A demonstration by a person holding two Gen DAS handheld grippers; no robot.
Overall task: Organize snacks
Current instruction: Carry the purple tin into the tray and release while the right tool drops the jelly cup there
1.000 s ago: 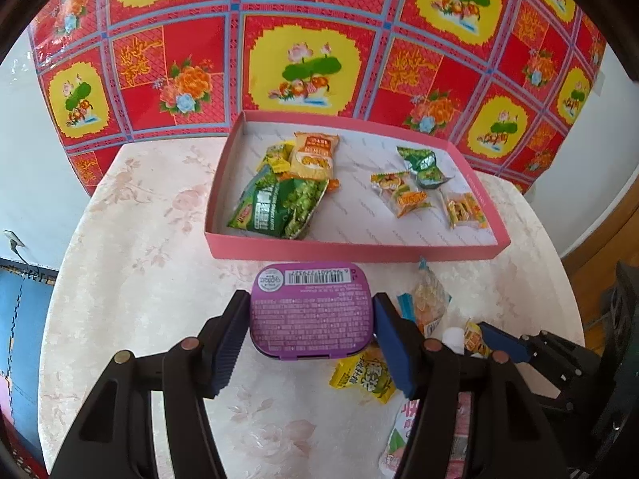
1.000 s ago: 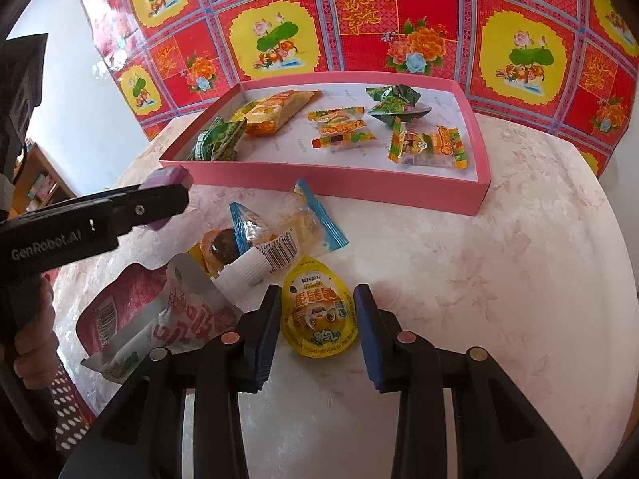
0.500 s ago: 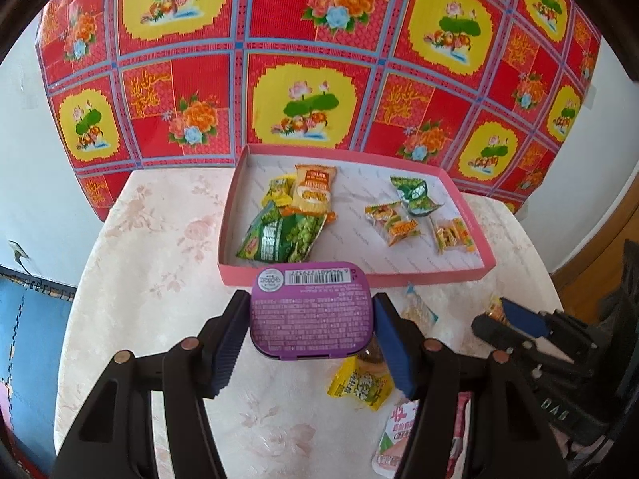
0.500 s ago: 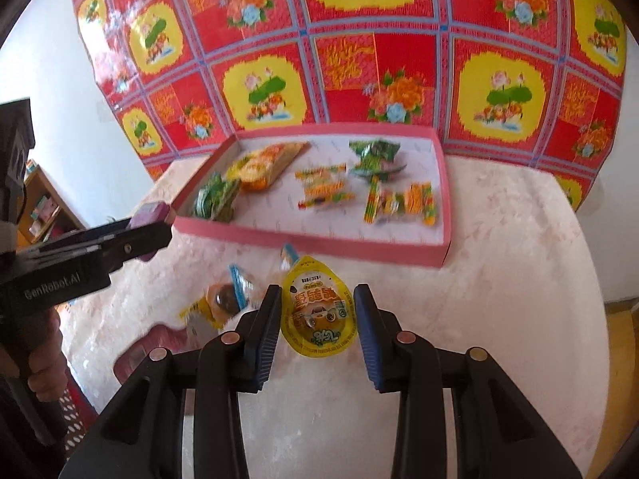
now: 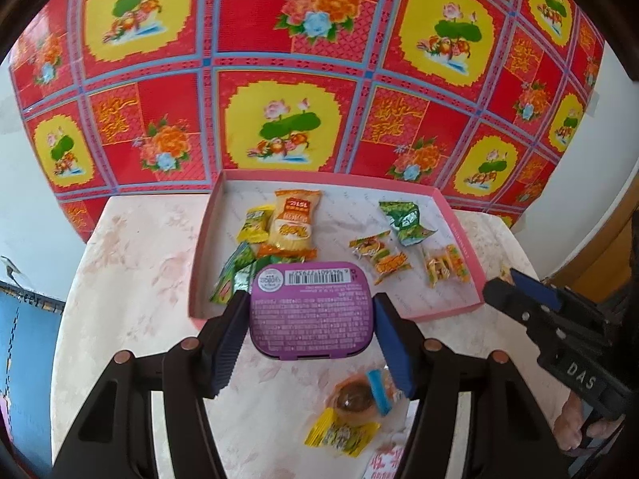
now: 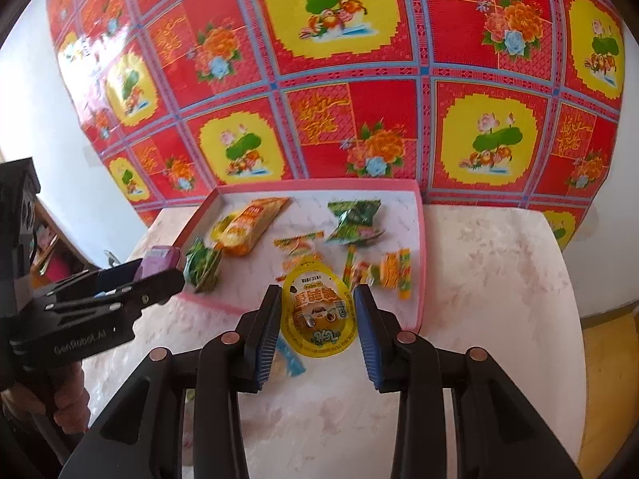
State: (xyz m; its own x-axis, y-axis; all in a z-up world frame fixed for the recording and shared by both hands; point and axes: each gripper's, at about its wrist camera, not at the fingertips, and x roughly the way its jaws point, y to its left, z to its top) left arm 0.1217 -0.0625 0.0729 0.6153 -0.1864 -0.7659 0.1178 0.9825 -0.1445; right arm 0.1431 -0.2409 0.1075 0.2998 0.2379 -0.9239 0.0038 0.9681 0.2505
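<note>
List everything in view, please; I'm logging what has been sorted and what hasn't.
Tray: one, pink, on the table against the backdrop.
Snacks in tray: orange-yellow packet, small yellow packet, green packets at its left; crumpled green packet and clear candy packs at its right.
Purple tin: one, barcode side up, held in front of the tray.
Yellow pouch: one, held before the tray's near edge.
Loose snacks on table: round brown sweet in a clear wrapper, yellow packet, red-and-white packet at the bottom edge.
Table: one, pale floral cloth.
Backdrop: red and yellow floral.
Left gripper: jaws shut on the tin.
Right gripper: jaws shut on the pouch.
Hand: holding the left gripper.
</note>
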